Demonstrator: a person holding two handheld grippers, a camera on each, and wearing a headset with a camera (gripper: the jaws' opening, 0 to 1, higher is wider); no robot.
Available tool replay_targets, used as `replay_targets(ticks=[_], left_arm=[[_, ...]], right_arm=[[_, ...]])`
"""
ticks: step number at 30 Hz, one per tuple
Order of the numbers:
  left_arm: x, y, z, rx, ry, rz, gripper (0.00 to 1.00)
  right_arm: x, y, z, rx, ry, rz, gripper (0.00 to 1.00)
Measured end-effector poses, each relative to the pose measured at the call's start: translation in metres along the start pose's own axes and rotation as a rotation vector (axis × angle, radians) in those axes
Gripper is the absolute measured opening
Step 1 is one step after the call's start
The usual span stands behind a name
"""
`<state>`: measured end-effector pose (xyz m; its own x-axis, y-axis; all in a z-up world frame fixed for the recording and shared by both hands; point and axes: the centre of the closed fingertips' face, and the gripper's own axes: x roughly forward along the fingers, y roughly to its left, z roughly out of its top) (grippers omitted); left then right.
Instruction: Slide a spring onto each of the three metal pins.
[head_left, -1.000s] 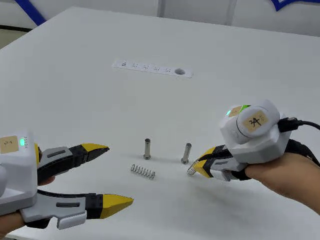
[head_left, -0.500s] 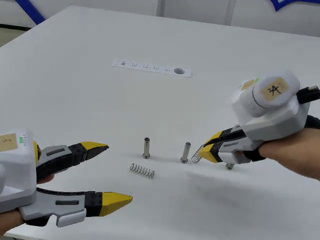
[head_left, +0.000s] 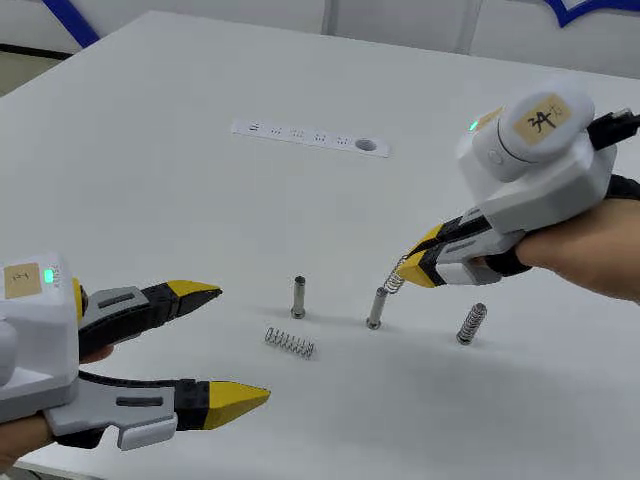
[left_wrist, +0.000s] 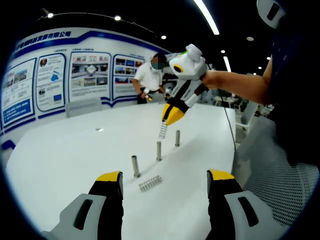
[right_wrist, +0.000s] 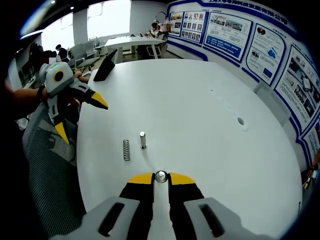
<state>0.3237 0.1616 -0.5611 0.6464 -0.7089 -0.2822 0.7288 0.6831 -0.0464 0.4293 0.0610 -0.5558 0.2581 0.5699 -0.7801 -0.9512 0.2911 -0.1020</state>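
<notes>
From the head view I count three pins and three springs on the white table. The middle pin stands upright. A bare pin stands near it on the left gripper's side. On its other side is a sprung pin, already wearing the fitted spring. A loose spring lies flat in front of the middle pin, toward me. My right hand is raised and tips the right gripper down at the middle pin, its jaws clenched on the held spring. That spring's lower end hangs just beside the pin's top, and I cannot tell whether they touch. The left gripper sits low and level, well apart from the middle pin, its jaws spread with nothing between them. In the left gripper view my own yellow tips stand wide apart, with the loose spring between them and the middle pin. The right gripper comes down from above, dangling the held spring over that pin. In the right gripper view the jaws are pressed together around a small round metal end. I cannot tell whether that end is the spring or the pin top. Beyond it are the bare pin, the loose spring and the left gripper.
</notes>
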Motion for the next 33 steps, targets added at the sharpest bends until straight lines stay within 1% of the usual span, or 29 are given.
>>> replay_targets(ticks=[3,6,13,16,22,26,33], left_arm=[[0.000,0.000,0.000,-0.003,-0.002,0.001,0.69],[0.000,0.001,0.000,-0.004,-0.002,0.002,0.69],[0.001,0.000,0.000,-0.005,-0.001,0.001,0.69],[0.001,0.001,0.000,-0.006,-0.001,0.003,0.69],[0.001,0.000,0.000,-0.005,0.003,0.004,0.69],[0.001,0.000,-0.001,-0.005,0.005,0.004,0.69],[0.001,0.001,-0.002,-0.007,0.004,0.007,0.69]], right_arm=[[0.004,0.001,-0.001,0.001,0.006,0.008,0.11],[0.006,-0.001,-0.001,-0.008,0.014,0.003,0.11],[0.012,-0.002,-0.004,0.000,0.030,0.019,0.11],[0.018,-0.005,-0.006,0.002,0.036,0.024,0.11],[0.025,-0.004,-0.005,-0.002,0.053,0.033,0.11],[0.034,-0.006,-0.008,0.000,0.071,0.042,0.11],[0.041,-0.003,-0.014,0.007,0.085,0.046,0.11]])
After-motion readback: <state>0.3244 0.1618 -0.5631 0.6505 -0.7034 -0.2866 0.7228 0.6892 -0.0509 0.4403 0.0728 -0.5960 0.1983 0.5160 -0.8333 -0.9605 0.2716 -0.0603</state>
